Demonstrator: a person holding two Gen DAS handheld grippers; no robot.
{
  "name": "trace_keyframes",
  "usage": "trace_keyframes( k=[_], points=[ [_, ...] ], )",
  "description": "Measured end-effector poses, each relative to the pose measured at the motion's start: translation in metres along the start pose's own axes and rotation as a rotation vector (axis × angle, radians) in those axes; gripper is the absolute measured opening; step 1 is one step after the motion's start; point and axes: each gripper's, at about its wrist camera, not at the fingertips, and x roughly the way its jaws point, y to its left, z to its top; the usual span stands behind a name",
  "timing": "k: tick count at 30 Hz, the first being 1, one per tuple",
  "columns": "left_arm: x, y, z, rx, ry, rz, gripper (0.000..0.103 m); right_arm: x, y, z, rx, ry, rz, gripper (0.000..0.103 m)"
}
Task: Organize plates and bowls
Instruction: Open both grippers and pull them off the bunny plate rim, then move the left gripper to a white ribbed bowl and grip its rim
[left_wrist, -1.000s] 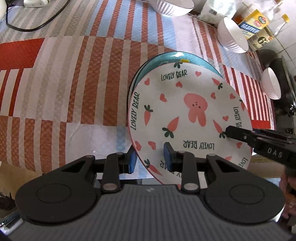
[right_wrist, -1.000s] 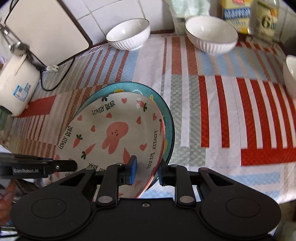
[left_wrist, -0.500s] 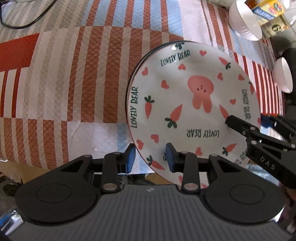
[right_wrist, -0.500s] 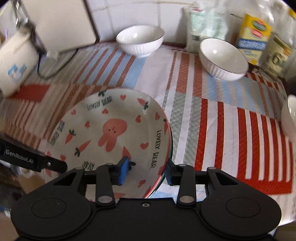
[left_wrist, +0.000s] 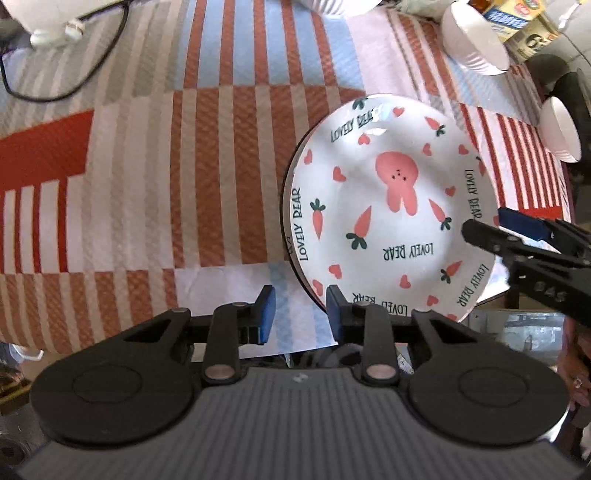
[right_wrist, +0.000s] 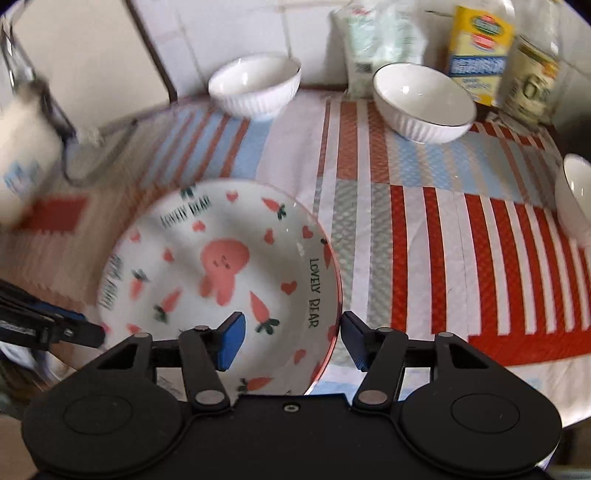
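A white plate with a pink rabbit, carrots and "LOVELY BEAR" lettering (left_wrist: 391, 206) lies flat near the table's front edge; it also shows in the right wrist view (right_wrist: 221, 269). A dark rim of a plate beneath it peeks out at its left edge. My left gripper (left_wrist: 297, 314) is open, its fingers apart just beside the plate's near-left rim. My right gripper (right_wrist: 291, 341) is open, its fingers wide apart and straddling the plate's near-right rim. Each gripper shows at the edge of the other's view.
Three white ribbed bowls stand on the striped cloth: one at the back left (right_wrist: 255, 83), one at the back middle (right_wrist: 423, 99), one at the right edge (right_wrist: 576, 199). Cartons and a bag (right_wrist: 476, 51) line the back wall. A white cooker (right_wrist: 22, 155) stands left.
Both grippers have opened and let go of the rabbit plate, which now rests squarely over the teal plate below. The grippers have drawn back slightly toward the table's edge.
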Motion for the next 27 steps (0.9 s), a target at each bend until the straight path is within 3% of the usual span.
trace_keyframes(
  k=[4,13,20,23,27],
  points=[
    [-0.024,-0.003,-0.007,0.049,-0.039,0.007,0.029,-0.029,-0.011,-0.011,0.042,-0.093,0.092,0.063],
    [-0.076,-0.033,-0.022,0.125,-0.135,-0.016,0.029,-0.1,-0.037,-0.012,-0.089,-0.27,0.072,0.063],
    [-0.096,-0.091,-0.02,0.212,-0.243,-0.014,0.031,-0.136,-0.075,-0.011,-0.171,-0.291,0.074,0.063],
    [-0.101,-0.121,-0.015,0.241,-0.29,-0.051,0.033,-0.15,-0.091,-0.013,-0.201,-0.293,0.078,0.063],
    [-0.099,-0.167,-0.006,0.302,-0.357,-0.102,0.044,-0.164,-0.12,-0.015,-0.219,-0.301,0.086,0.067]
  ],
)
